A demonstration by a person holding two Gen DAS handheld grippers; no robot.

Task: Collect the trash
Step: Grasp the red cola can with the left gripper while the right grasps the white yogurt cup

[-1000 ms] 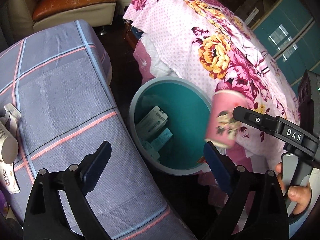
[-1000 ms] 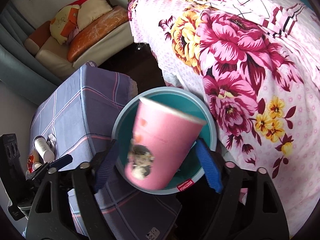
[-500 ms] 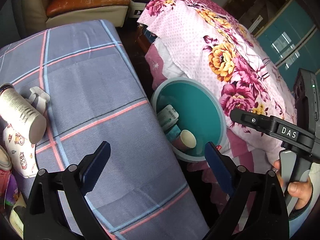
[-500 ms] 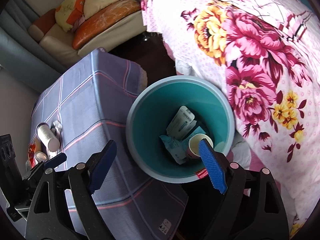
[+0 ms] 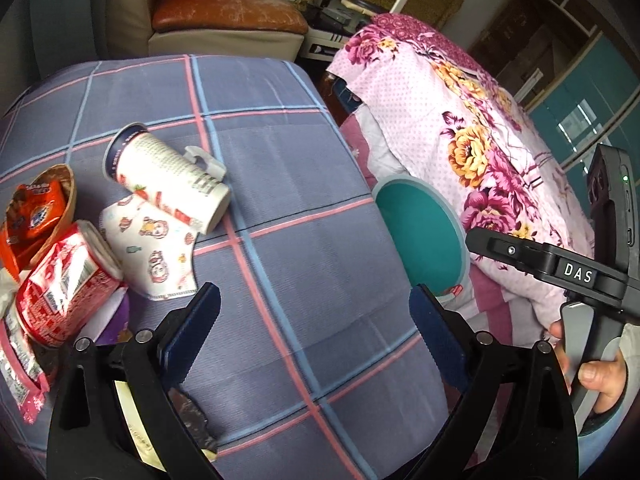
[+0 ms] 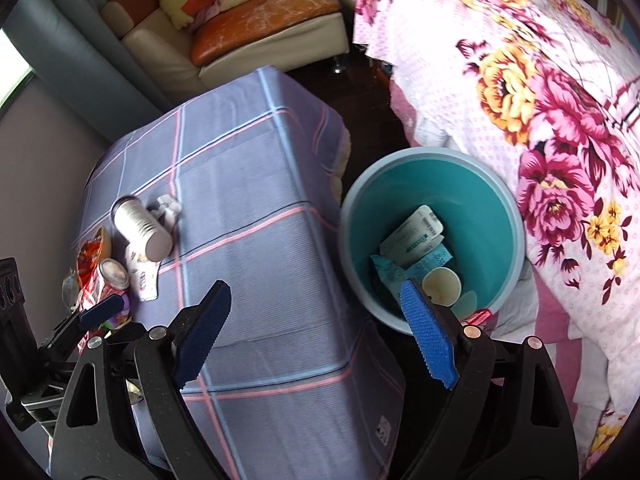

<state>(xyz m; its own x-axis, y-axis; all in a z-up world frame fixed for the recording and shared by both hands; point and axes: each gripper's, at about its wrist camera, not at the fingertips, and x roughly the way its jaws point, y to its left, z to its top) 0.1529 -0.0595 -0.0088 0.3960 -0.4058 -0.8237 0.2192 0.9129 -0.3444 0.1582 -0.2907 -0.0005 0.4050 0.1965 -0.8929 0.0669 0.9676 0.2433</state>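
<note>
A teal trash bin (image 6: 508, 208) stands on the floor between the table and the bed; it also shows in the left wrist view (image 5: 458, 224). Inside lie a pink paper cup (image 6: 442, 285) and white and blue packets (image 6: 414, 234). Trash lies at the table's left: a white cylindrical can (image 5: 168, 178), a printed wrapper (image 5: 156, 248), a red-and-white can (image 5: 64, 286) and an orange packet (image 5: 34, 210). My left gripper (image 5: 316, 330) is open and empty over the table. My right gripper (image 6: 316, 332) is open and empty between table edge and bin.
The table wears a purple-grey checked cloth (image 5: 296, 168). A bed with a pink floral cover (image 6: 540, 92) stands right of the bin. A sofa with orange cushions (image 6: 260, 12) stands at the back. The right gripper's body (image 5: 580, 276) shows at the right of the left wrist view.
The pink cup left my right gripper and dropped into the bin. Both grippers have swung left, away from the bin and toward the trash on the table.
</note>
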